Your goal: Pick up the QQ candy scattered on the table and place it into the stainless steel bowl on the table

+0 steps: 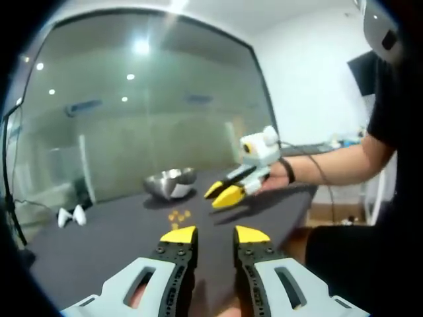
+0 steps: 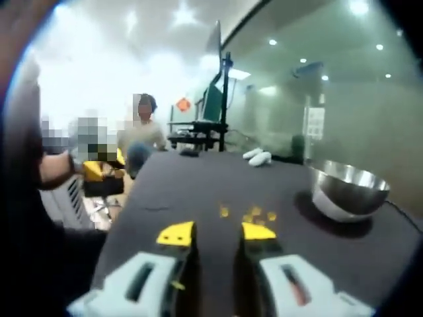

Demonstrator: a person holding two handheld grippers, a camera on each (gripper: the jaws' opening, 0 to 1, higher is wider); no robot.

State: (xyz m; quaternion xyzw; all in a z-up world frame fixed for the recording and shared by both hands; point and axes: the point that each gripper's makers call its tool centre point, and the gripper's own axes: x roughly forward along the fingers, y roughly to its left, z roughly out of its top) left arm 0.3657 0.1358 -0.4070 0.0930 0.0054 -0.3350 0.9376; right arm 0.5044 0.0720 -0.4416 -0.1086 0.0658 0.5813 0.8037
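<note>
QQ candy (image 2: 254, 214): small yellow cluster on dark table (image 2: 198, 185), near stainless steel bowl (image 2: 347, 191), apart from it, on its open-table side. Likely light, soft, slightly springy (judgement); pinch one pc across its middle w/ jaw tips. Left gripper (image 1: 215, 235) and right gripper (image 2: 217, 232): jaws parted, nothing held.

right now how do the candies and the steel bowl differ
The QQ candies are small yellow pieces scattered flat on the dark table; the stainless steel bowl is one large, shiny silver vessel. The candies lie nearer the right gripper, almost straight ahead of its tips, while the bowl sits farther off to the side. Both rest on the same table, and neither is held.
</note>
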